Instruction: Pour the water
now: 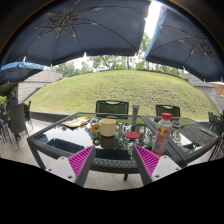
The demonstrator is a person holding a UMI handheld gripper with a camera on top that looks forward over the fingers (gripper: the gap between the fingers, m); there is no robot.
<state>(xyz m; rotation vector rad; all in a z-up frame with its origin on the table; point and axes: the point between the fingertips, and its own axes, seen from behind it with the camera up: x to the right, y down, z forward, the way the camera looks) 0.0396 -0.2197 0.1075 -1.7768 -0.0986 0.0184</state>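
Observation:
My gripper is open and empty, its pink pads spread wide with the near edge of a glass patio table showing between them. On the table beyond the fingers stand a clear plastic bottle with a red cap and label, a beige cup, a small red-topped item and a tall grey container. All are well ahead of the fingers, none between them.
Dark chairs stand round the table, more at the left and right. Blue parasols hang overhead. A grassy slope rises behind. Paving lies under the table.

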